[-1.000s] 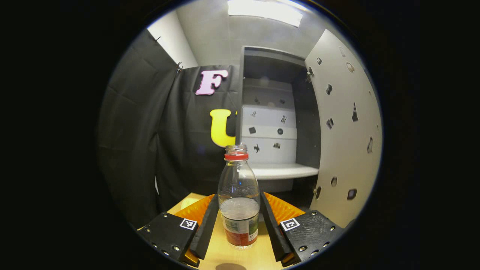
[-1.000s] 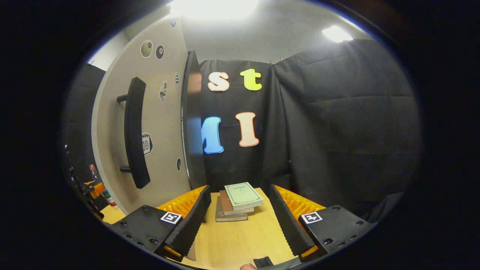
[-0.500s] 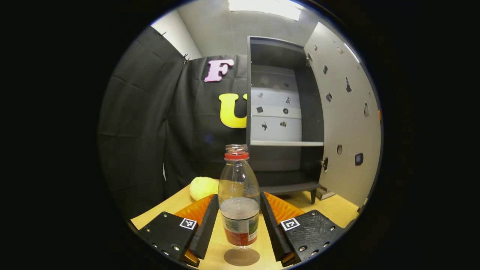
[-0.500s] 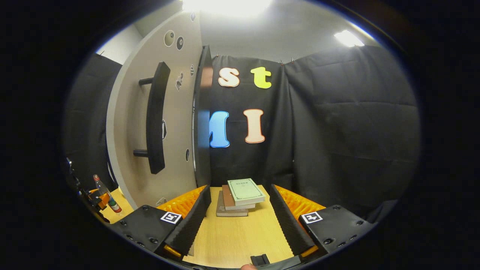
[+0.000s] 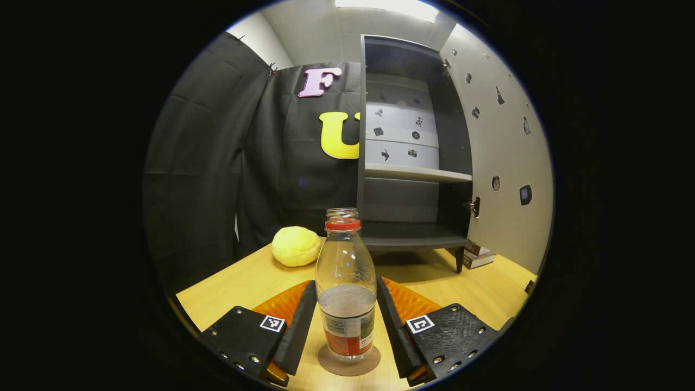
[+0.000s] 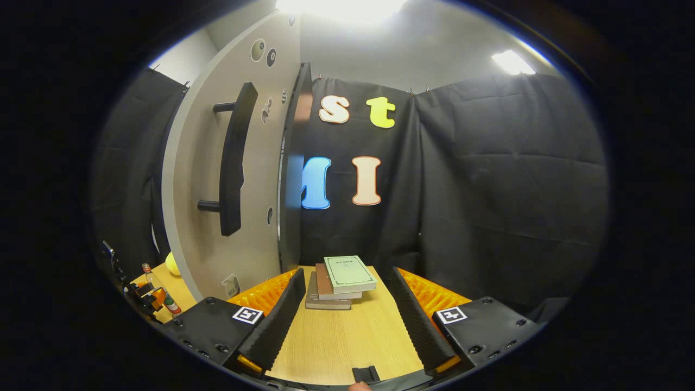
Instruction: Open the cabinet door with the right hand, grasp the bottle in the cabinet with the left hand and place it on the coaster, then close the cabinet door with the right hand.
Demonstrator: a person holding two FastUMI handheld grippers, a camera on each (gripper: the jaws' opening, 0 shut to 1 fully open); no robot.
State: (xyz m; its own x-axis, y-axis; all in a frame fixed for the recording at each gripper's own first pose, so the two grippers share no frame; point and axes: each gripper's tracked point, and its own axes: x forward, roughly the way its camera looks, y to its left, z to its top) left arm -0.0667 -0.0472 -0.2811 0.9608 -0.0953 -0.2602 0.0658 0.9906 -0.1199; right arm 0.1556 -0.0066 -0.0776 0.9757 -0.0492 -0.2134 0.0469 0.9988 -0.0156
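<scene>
A clear bottle (image 5: 346, 255) with a red neck ring, no cap and a little liquid stands upright between my left gripper's fingers. My left gripper (image 5: 346, 288) is shut on the bottle's lower half. The bottle's base is at a round brown coaster (image 5: 350, 367) on the wooden table; I cannot tell if it touches. Behind it the dark cabinet (image 5: 412, 163) is open, its pale door (image 5: 505, 157) swung to the right. My right gripper (image 6: 345, 320) is open and empty over the table, to the right of the door's dark handle (image 6: 233, 163). Far left, the bottle (image 6: 158, 289) appears small.
A yellow ball (image 5: 296, 246) lies on the table left of the cabinet. A stack of books (image 6: 337, 278) sits on the table just beyond my right gripper, also visible beside the cabinet leg as books (image 5: 478, 258). Black cloth walls close in the booth.
My left gripper has come down and back from the cabinet with the bottle, and the coaster has come into view under it. The right gripper has drifted slightly and stays open.
</scene>
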